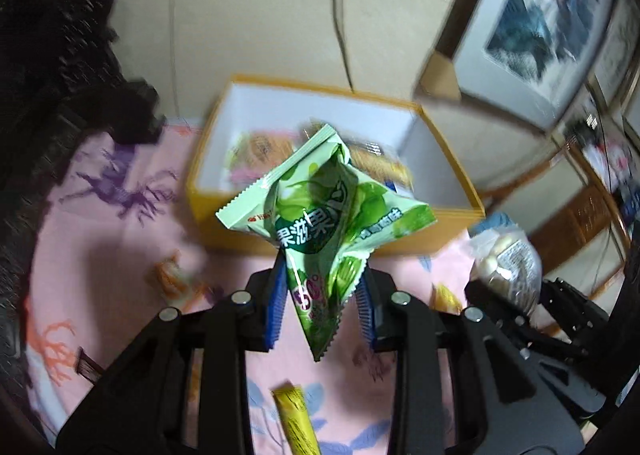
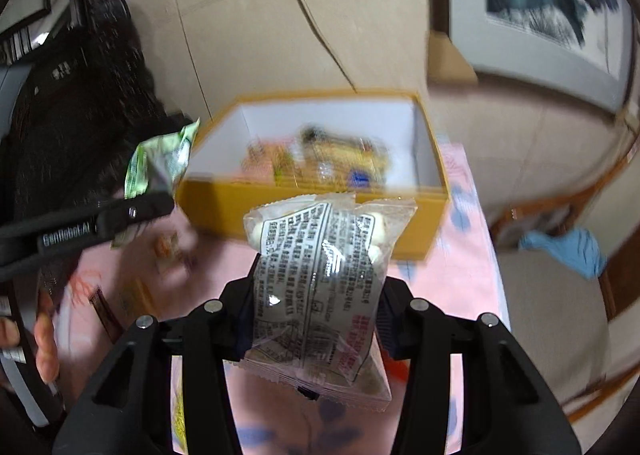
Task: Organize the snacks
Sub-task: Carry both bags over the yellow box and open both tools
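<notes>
Pink cloth with little deer and leaf prints (image 1: 100, 239) covers the desk we're working on, with a beige wall and a framed picture (image 1: 536, 23) behind it. So here's where we're at with the snack sorting: the yellow box (image 1: 332, 239) sits at the back of the desk near the wall, and it's already got a few packets in the bottom, blurry but clearly some orange and yellow wrappers. Our left hand-held gripper (image 1: 324, 295) is clamped on a green snack bag (image 1: 320, 215), pinching the lower part so the bag sticks up in front of the box. Our right hand-held gripper (image 2: 316, 319) is closed around a clear packet with white round pieces (image 2: 320, 283), printed label facing us, also held up just short of the box's front wall. Both bags look lifted off the cloth, neither is over the opening yet as far as we can tell. Still left on the desk: a small orange-wrapped piece (image 1: 170, 275) near the box's front left corner, a yellow stick pack (image 1: 296, 423) close to us, a thin dark brown stick (image 1: 86, 369) at the left, plus another yellowish wrapper (image 1: 446, 297) between the grippers. We'd say it's maybe halfway, two going in next and a handful more to grab.
</notes>
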The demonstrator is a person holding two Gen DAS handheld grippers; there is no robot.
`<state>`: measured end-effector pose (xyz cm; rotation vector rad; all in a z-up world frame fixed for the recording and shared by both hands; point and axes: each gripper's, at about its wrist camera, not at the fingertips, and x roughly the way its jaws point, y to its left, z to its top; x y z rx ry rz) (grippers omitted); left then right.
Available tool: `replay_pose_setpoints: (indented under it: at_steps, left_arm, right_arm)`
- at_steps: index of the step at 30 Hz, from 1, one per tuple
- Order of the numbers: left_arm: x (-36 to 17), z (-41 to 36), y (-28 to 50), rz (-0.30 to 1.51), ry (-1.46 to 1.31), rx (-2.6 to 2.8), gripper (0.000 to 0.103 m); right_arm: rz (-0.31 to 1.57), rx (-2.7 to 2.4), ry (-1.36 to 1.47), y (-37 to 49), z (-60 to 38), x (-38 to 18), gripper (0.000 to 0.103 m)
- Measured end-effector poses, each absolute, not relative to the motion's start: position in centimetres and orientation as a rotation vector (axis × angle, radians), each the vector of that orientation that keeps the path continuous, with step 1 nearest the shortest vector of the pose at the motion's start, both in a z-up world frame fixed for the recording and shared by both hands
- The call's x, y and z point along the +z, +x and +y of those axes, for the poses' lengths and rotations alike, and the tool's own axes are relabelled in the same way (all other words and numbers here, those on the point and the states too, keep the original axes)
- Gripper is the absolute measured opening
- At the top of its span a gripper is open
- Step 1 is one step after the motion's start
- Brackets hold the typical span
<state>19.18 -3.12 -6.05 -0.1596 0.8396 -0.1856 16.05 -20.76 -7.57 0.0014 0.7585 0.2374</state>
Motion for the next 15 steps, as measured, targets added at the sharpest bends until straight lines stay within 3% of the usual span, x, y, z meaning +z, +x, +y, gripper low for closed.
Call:
replay_pose_setpoints:
  at_steps: [7,15]
  left_arm:
    - [-1.3,-1.2,23.4,0.753,-0.183,-0.129,0.03]
    - [1.1,-0.6,26.1,0.715,-0.184,-0.124,0.03]
  right_arm:
    - [0.664,0.25,-0.001,21.5,-18.9,-2.5,0.049]
    - [0.628,0.245,-0.036,23.9,-18.7,-0.5,0.049]
